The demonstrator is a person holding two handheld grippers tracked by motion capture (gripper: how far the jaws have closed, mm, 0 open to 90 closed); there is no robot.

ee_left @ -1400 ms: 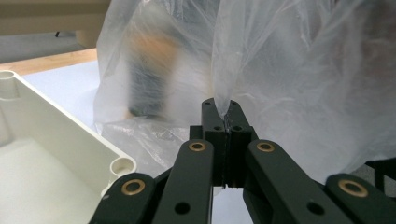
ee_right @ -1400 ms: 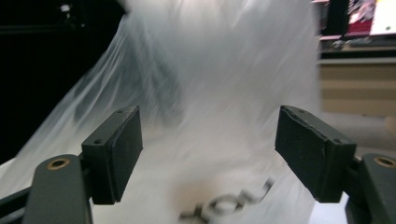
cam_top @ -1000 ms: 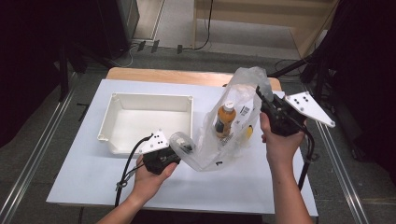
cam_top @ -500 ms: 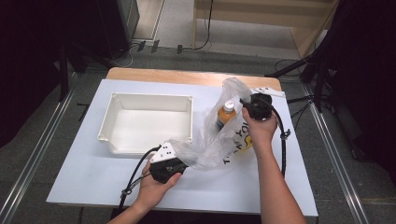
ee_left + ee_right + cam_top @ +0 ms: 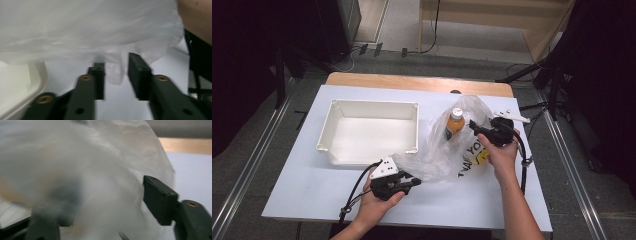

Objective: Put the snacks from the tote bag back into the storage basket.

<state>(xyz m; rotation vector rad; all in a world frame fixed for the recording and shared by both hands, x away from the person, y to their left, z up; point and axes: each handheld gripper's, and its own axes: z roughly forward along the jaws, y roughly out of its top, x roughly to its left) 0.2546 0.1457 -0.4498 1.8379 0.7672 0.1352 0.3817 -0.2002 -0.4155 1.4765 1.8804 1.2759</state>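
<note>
Bottle [image 5: 455, 122] in bag [image 5: 447, 150], right of tray [image 5: 332, 107]

A translucent whitish plastic bag [image 5: 447, 150] printed with black and yellow lettering is being shown on a pale bluish-white tabletop [image 5: 312, 190] edged with tan wood. An orange bottle with a white cap [image 5: 454, 123] is being seen through it. A cream-white rectangular plastic tray [image 5: 339, 107] is lying alongside, plain and unpatterned.
</note>
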